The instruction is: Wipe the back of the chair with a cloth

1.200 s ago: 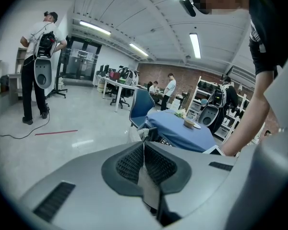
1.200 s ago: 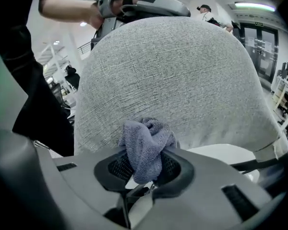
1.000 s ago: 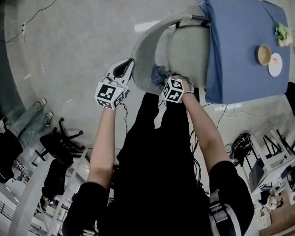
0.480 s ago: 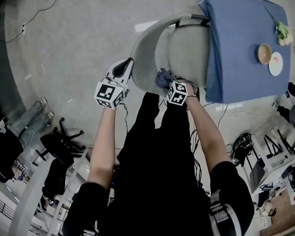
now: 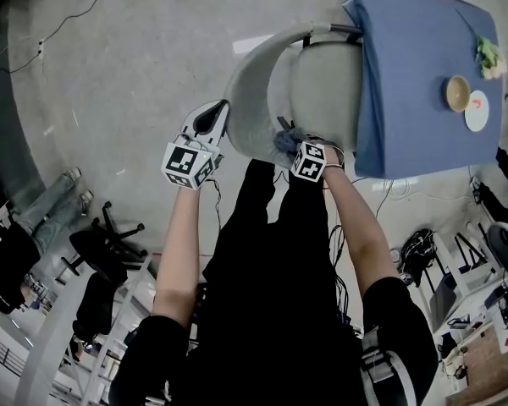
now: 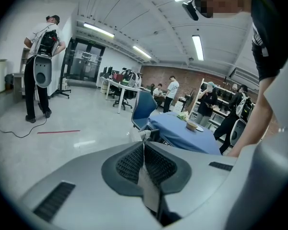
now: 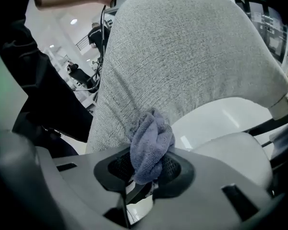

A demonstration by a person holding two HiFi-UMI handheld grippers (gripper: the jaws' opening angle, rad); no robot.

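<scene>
A grey fabric chair back [image 5: 252, 91] curves round its seat [image 5: 322, 87] in the head view. My right gripper [image 5: 290, 144] is shut on a bunched blue-grey cloth [image 5: 284, 139] and holds it against the near end of the chair back. In the right gripper view the cloth [image 7: 151, 140] bulges out of the right gripper [image 7: 149, 166] and touches the grey chair back [image 7: 182, 56]. My left gripper [image 5: 219, 109] hovers just left of the chair back's outer edge. In its own view the left gripper [image 6: 144, 146] is shut with nothing held.
A table under a blue cover [image 5: 423, 74] stands right against the chair and carries a bowl [image 5: 456, 94] and a plate [image 5: 474, 111]. Black office chairs [image 5: 102, 252] stand at lower left. Cables lie on the floor. A blue chair [image 6: 144, 107] and several people stand farther off.
My right gripper has slid the cloth a little to the right and nearer along the chair back's end. The left gripper has stayed in place.
</scene>
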